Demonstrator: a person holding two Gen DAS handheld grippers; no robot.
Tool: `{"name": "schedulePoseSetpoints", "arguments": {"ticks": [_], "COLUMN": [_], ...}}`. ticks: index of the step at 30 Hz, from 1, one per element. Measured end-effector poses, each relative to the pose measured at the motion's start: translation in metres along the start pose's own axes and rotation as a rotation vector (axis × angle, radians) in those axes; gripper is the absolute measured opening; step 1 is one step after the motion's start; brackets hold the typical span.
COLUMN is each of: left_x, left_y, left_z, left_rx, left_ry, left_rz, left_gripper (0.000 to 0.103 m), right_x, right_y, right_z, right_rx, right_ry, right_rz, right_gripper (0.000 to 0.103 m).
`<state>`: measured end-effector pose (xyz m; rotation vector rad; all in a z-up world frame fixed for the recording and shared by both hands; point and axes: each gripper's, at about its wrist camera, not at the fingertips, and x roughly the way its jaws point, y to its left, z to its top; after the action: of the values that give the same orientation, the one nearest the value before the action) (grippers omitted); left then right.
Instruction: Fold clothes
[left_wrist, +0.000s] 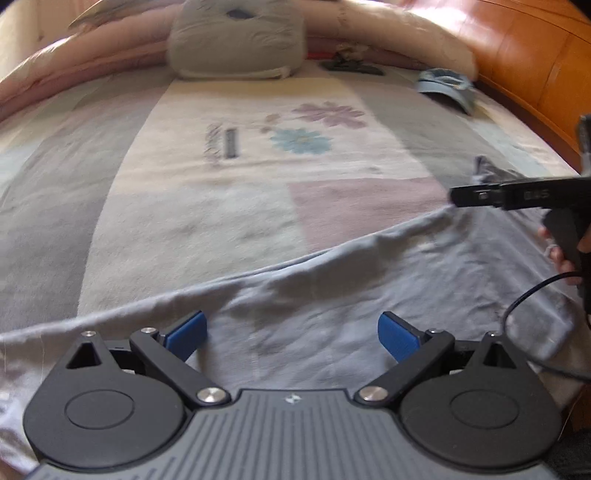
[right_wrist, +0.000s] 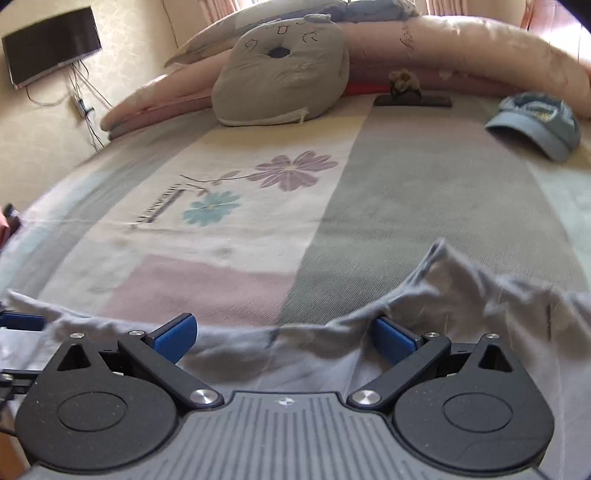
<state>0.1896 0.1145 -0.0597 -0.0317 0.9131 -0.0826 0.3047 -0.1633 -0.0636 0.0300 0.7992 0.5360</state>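
A light grey-blue garment lies spread and wrinkled on the near part of the bed. It also shows in the right wrist view, with a rumpled raised corner. My left gripper is open above the garment, its blue pads wide apart and empty. My right gripper is open over the garment's far edge, with nothing between its pads. The right gripper's body shows at the right edge of the left wrist view, above the garment's far right corner.
The bed cover has grey, cream and pink panels with printed flowers. At the far side sit a grey cushion, a blue cap, a dark flat object and rolled pink bedding. A wooden headboard stands on the right. A wall TV hangs on the left.
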Motion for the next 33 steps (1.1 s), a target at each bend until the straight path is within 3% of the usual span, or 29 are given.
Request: {"name": "schedulePoseSetpoints", "arguments": {"ticks": [4, 8, 11, 17, 24, 30, 33], "left_x": [-0.003, -0.014, -0.018, 0.013, 0.011, 0.002, 0.011], "left_y": [0.009, 0.005, -0.005, -0.016, -0.023, -0.024, -0.026], "left_z": [0.0, 0.003, 0.003, 0.012, 0.031, 0.022, 0.022], "left_rx": [-0.053, -0.07, -0.053, -0.066, -0.043, -0.057, -0.039], "left_ry": [-0.028, -0.046, -0.056, -0.048, -0.061, -0.032, -0.021], "left_rz": [-0.009, -0.054, -0.131, -0.156, -0.174, -0.225, -0.201], "left_gripper": [0.099, 0.099, 0.099, 0.099, 0.1, 0.101, 0.101], "right_x": [0.0, -0.024, -0.041, -0.035, -0.034, -0.033, -0.032], "right_y": [0.001, 0.016, 0.019, 0.0, 0.005, 0.003, 0.003], "right_z": [0.01, 0.011, 0.002, -0.028, -0.038, -0.038, -0.039], "right_rx": [-0.012, -0.092, -0.146, -0.094, -0.109, -0.112, -0.117], "right_ry": [0.04, 0.06, 0.078, 0.18, 0.156, 0.151, 0.146], "right_rz": [-0.015, -0.021, -0.07, -0.138, -0.175, -0.168, -0.166], "right_gripper": [0.103, 0.103, 0.103, 0.103, 0.103, 0.103, 0.103]}}
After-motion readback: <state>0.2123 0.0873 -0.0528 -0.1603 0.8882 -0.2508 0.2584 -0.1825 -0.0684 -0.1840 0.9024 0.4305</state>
